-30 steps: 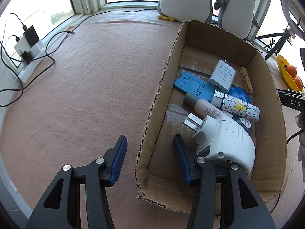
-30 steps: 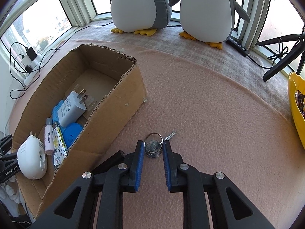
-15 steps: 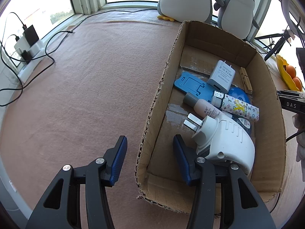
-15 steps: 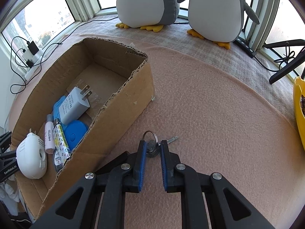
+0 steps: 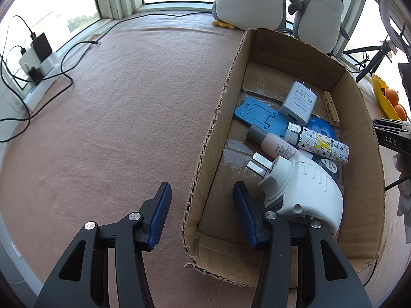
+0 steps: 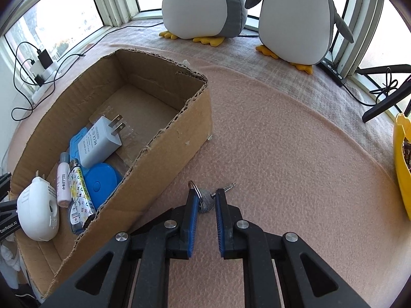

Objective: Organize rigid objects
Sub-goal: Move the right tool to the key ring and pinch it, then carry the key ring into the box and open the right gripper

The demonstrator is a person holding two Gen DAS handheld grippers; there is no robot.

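Observation:
A metal key (image 6: 206, 201) on a ring lies on the pink felt, right of the cardboard box (image 6: 159, 159). My right gripper (image 6: 206, 195) points down at it, its jaws closing, both blue pads against the key's knurled head. The key's blade sticks out to the right. My left gripper (image 5: 201, 187) stands open astride the box's (image 5: 359, 107) left wall, one finger outside and one inside. In the box lie a white charger (image 5: 299, 100), a blue phone stand (image 5: 257, 113), a small bottle (image 5: 272, 142), a patterned tube (image 5: 321, 145) and a big white plug (image 5: 303, 190).
Two plush penguins (image 6: 205, 5) stand at the back by the window. A power strip with cables (image 5: 38, 61) lies at the left edge. A yellow bowl (image 6: 402, 166) and tripod legs (image 6: 385, 102) are at the right. Open felt lies right of the box.
The right jaws have narrowed from loosely flanking the key to touching it. The left gripper and the box's contents have not moved.

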